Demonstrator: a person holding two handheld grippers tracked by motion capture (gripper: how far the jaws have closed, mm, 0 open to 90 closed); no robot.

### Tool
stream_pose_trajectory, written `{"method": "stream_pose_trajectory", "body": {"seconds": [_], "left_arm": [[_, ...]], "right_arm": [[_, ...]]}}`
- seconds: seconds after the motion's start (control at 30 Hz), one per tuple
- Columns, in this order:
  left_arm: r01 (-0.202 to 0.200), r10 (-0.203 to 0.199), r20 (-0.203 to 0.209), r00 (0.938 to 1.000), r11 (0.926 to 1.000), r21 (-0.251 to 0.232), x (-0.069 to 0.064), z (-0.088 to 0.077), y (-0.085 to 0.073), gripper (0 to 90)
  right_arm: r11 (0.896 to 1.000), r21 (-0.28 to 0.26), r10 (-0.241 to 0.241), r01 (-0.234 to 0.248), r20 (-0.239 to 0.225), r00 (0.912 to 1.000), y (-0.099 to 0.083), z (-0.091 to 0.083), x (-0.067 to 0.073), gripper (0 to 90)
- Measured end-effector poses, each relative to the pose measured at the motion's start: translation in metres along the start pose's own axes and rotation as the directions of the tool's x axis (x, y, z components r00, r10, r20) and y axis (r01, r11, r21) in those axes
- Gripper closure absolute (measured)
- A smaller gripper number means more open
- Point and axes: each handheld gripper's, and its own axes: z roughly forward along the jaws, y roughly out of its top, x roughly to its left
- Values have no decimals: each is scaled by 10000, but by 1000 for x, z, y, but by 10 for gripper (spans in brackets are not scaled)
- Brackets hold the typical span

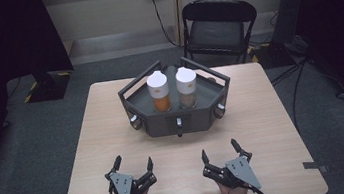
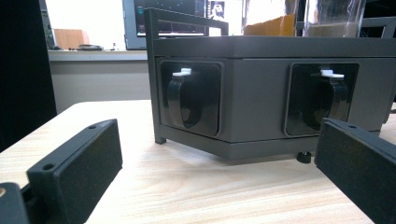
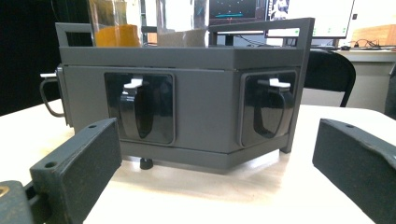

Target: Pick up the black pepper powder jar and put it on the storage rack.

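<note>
A dark grey angular stand sits at the table's middle, towards the far side. Two white-lidded jars stand side by side in it: one with orange contents, one with tan contents. Its front faces hold recessed black levers with white tabs. My left gripper rests near the front edge, open and holding nothing. My right gripper sits beside it, also open with nothing between its fingers. Both point at the stand from a short distance, with my left gripper and my right gripper spread wide.
A black folding chair stands beyond the far edge of the table. Cables run across the floor at the right. Grey tape tabs mark the table's front corners. Bare wood lies between the grippers and the stand.
</note>
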Motion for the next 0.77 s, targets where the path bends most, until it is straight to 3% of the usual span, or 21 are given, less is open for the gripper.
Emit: {"method": "stream_pose_trajectory", "body": {"seconds": [0.33, 0.53, 0.77], "left_arm": [[0, 0, -8, 10000, 10000, -2, 0, 0, 0, 3], [-9, 9, -36, 10000, 10000, 1, -1, 0, 0, 3], [-11, 11, -44, 10000, 10000, 4, -1, 0, 0, 4]], "right_arm": [[9998, 211, -39, 36, 112, 9999, -8, 1, 0, 0], [9998, 88, -195, 194, 184, 9996, -11, 0, 3, 0], [10000, -37, -19, 19, 176, 9998, -13, -1, 1, 0]]}}
